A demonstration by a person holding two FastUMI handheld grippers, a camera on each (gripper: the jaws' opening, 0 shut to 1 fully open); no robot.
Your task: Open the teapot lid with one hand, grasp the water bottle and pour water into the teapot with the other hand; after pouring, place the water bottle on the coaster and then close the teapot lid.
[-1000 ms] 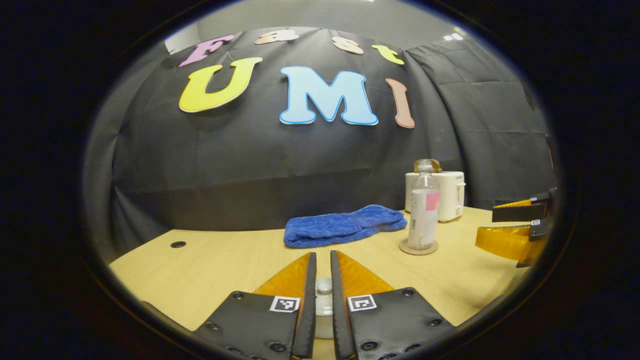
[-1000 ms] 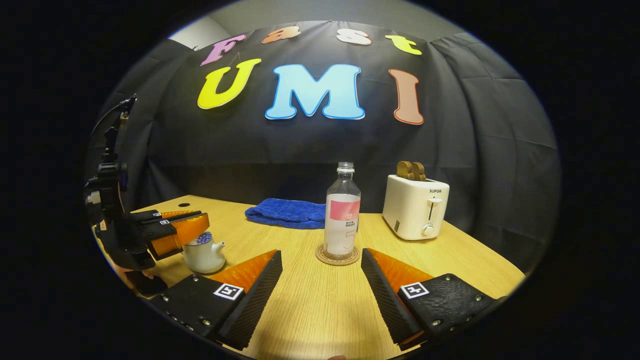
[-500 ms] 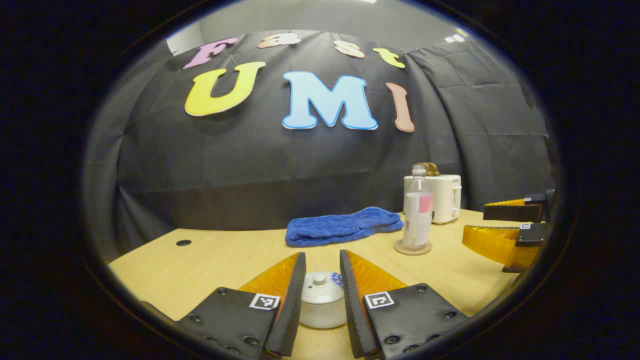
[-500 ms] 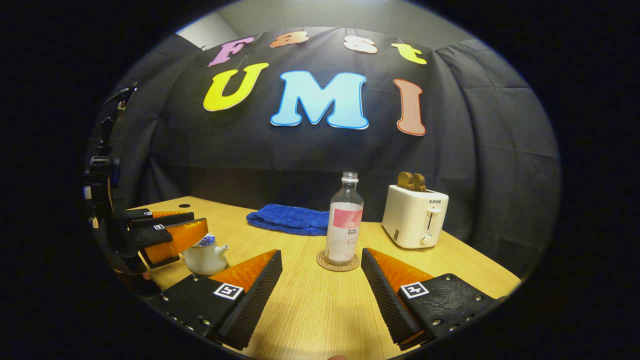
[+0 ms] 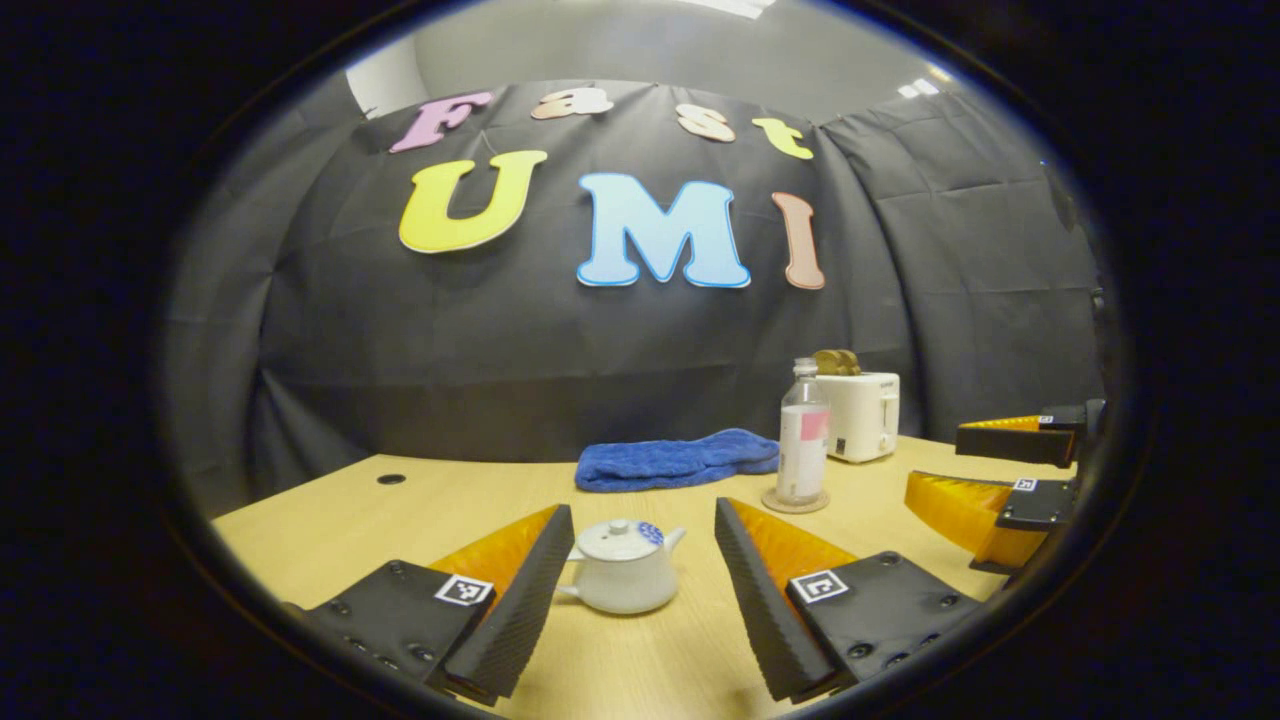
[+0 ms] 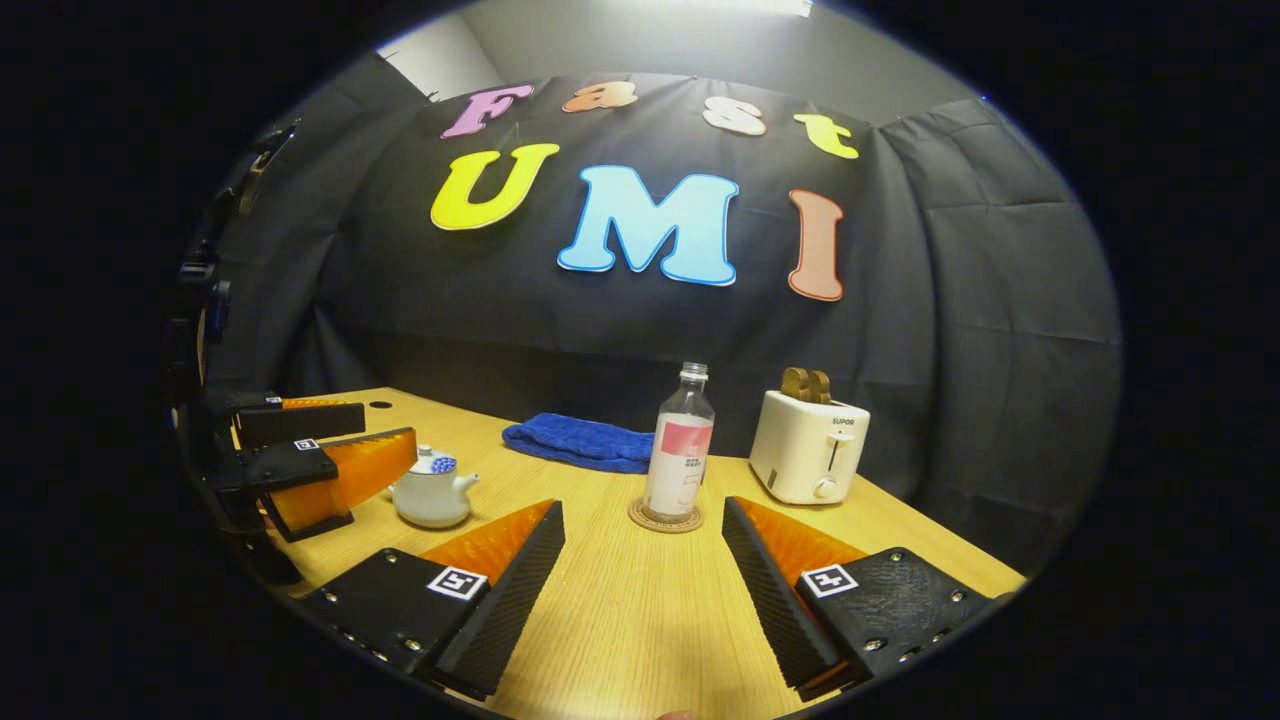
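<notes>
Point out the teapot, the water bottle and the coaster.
teapot (image 5: 620,582), left gripper view, on its white belly.
water bottle (image 6: 678,455), right gripper view, on its label.
coaster (image 6: 636,516), right gripper view, on its left rim.

Left gripper (image 5: 635,580): jaws spread wide, nothing between the fingers touching them, held low and level over the table. Right gripper (image 6: 645,575): jaws likewise wide apart, empty, level and pointing forward. In the right gripper view the left gripper stands off to the left side.
</notes>
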